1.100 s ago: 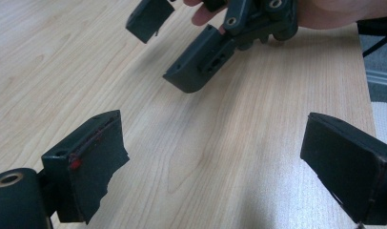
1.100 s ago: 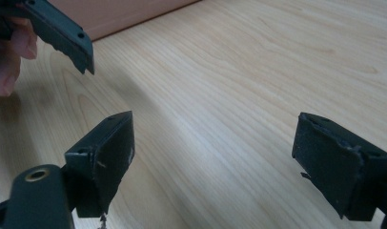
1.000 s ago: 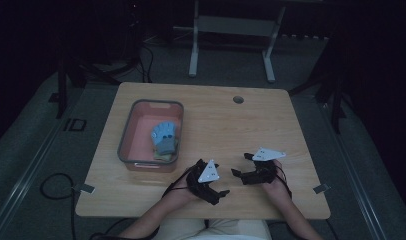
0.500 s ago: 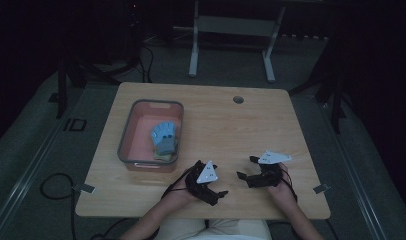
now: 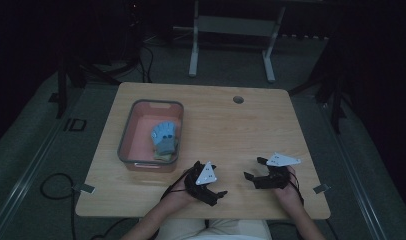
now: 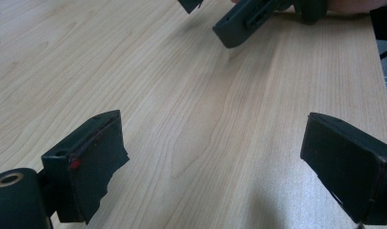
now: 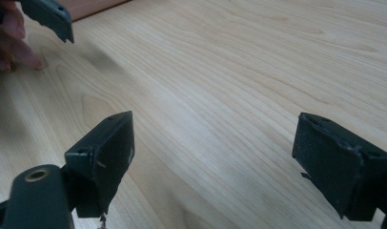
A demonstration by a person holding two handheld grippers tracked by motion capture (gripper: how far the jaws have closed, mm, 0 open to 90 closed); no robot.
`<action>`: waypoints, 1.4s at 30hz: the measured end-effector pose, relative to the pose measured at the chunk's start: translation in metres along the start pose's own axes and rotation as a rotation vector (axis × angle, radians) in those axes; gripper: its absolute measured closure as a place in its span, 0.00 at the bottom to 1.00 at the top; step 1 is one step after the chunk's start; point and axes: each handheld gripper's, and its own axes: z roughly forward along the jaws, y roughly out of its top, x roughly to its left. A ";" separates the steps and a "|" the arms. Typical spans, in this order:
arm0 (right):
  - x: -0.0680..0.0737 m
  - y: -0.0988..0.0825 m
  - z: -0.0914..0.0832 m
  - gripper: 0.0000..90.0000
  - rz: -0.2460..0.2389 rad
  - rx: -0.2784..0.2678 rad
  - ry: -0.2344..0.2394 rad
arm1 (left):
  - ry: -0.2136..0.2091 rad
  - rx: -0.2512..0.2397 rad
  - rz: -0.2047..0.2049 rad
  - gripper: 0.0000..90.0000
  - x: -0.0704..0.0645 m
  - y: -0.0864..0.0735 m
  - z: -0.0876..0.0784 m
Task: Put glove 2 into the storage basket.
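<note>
My left gripper [image 5: 217, 181] rests low over the wooden table [image 5: 216, 120] near its front edge, open, nothing between its jaws. My right gripper [image 5: 253, 168] sits a short way to its right, also open and empty, jaws pointing left toward the other. The left gripper view has its own jaws spread wide [image 6: 220, 162] over bare wood, with the right gripper [image 6: 249, 19] ahead at the top. In the right gripper view the jaws stand wide apart [image 7: 220, 157], and the left gripper [image 7: 48, 14] and a hand [image 7: 10, 43] are at the top left.
A pink bin [image 5: 128, 130] stands on the left half of the table, holding a blue glove-like item [image 5: 164, 132] on a grey-and-yellow object. A round hole [image 5: 238, 99] is near the far edge. The floor around is dark, with a metal frame behind.
My right gripper has drifted slightly right and toward the front edge. The left gripper has hardly moved. Both stay open.
</note>
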 end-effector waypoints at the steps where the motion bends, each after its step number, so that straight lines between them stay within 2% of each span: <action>1: -0.001 -0.001 -0.001 0.16 0.004 -0.006 -0.007 | 0.003 -0.006 -0.003 0.08 0.000 0.000 -0.001; 4: -0.004 -0.003 -0.004 0.16 0.012 -0.017 -0.016 | 0.009 -0.022 -0.008 0.08 0.000 -0.002 -0.003; 12: -0.012 -0.005 -0.011 0.16 0.040 -0.038 -0.035 | 0.035 -0.015 -0.014 0.08 0.004 -0.003 -0.009; 18: -0.014 -0.006 -0.010 0.16 0.029 -0.022 -0.050 | 0.048 -0.007 -0.024 0.08 0.005 -0.004 -0.009; 28: -0.015 -0.005 -0.009 0.16 0.028 -0.022 -0.059 | 0.108 -0.017 -0.047 0.08 0.007 -0.005 -0.011; 42: -0.019 -0.004 -0.006 0.16 0.024 -0.021 -0.064 | 0.126 -0.017 -0.024 0.08 0.008 -0.008 -0.012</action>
